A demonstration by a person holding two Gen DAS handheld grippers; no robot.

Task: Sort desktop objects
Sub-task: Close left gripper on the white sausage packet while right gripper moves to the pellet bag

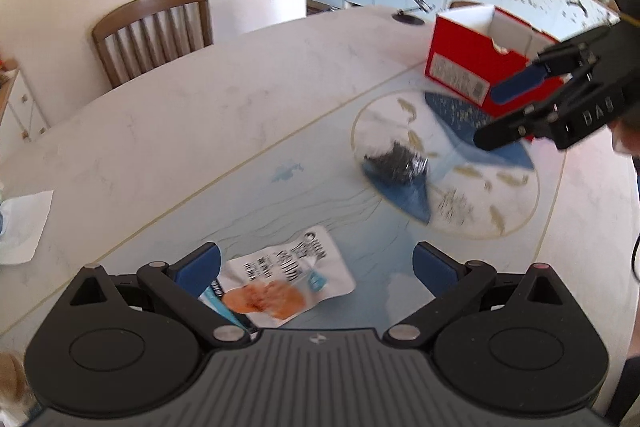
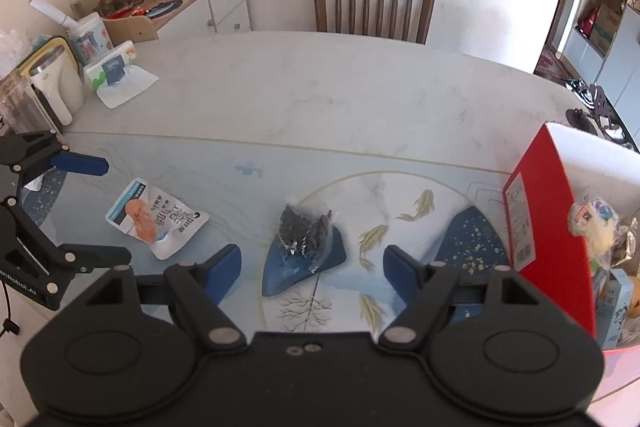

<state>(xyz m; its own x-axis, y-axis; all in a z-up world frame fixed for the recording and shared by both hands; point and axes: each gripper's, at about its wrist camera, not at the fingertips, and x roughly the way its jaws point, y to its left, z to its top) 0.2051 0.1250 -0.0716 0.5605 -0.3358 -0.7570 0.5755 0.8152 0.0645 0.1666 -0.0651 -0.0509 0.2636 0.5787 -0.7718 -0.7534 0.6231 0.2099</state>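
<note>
Fingers spread wide on both tools, and neither holds anything. The left gripper [image 1: 316,265] hangs low over the white snack pouch [image 1: 280,281], its blue pads standing either side of the packet's near end, which suggests it is lined up to pinch that pouch flat off the table. In the right wrist view the same pouch [image 2: 156,217] lies face up on the pale blue printed table mat [image 2: 248,195], well apart from everything else, so nothing crowds the approach.

The right gripper [image 2: 312,265] is likewise open, pointed at the small clear bag of dark pieces [image 2: 306,233], which sits on a dark blue patch of the mat's round fish design. The bag lies just ahead of the fingertips and between their lines, not yet touched; my guess is that this hand will take it. From the left wrist view that bag [image 1: 396,165] is blurred, so what it contains I cannot tell.

The red box [image 2: 548,223] stands open at the right gripper's side, near the bag, and already has several packets and a small carton inside. That placement makes sense as the collecting bin: the right hand has a short carry, the left a longer one across the mat.

Beyond the mat, a wooden chair [image 2: 374,3] stands at the far edge of the table [image 2: 320,83], and a tissue pack [image 2: 114,67] and kettle [image 2: 54,83] sit at its left end, clear of the work.
</note>
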